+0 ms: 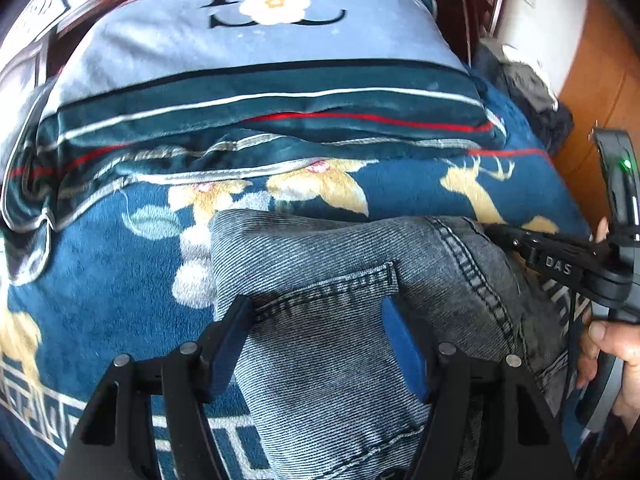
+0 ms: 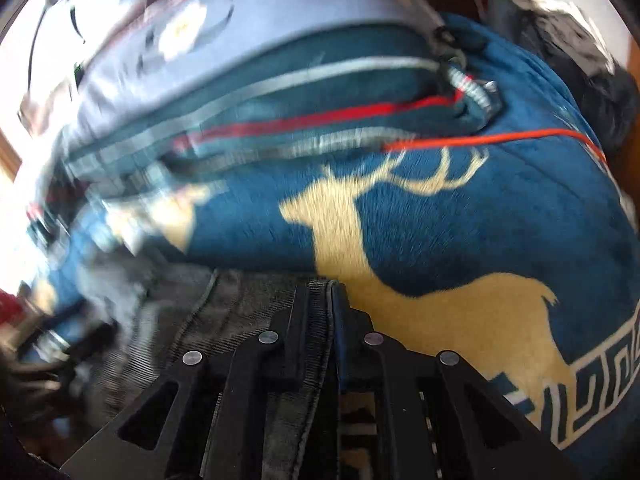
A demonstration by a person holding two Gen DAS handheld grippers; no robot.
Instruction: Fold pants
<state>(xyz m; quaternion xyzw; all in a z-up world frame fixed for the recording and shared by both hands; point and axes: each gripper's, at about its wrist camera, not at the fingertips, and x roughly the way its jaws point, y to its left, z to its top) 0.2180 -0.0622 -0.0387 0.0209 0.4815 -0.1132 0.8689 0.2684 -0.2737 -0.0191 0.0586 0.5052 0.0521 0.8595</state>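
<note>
Grey denim pants (image 1: pixel 320 280) lie bunched on a blue deer-print blanket (image 1: pixel 100 260). My left gripper (image 1: pixel 318 308) is open, its jaws wide apart on either side of a fold of the denim, which runs between them. My right gripper (image 2: pixel 326 292) is shut on the edge of the pants (image 2: pixel 248 312), pinching a seam between its fingers. The right gripper also shows in the left wrist view (image 1: pixel 492 230), at the pants' right end, held by a hand (image 1: pixel 612 344).
A folded striped quilt (image 1: pixel 260 120) and a light blue pillow with a flower (image 1: pixel 276 4) lie behind the pants. Dark clothes (image 1: pixel 532 96) are heaped at the bed's right edge, beside an orange wooden floor (image 1: pixel 600 80). The blanket (image 2: pixel 460 220) spreads to the right.
</note>
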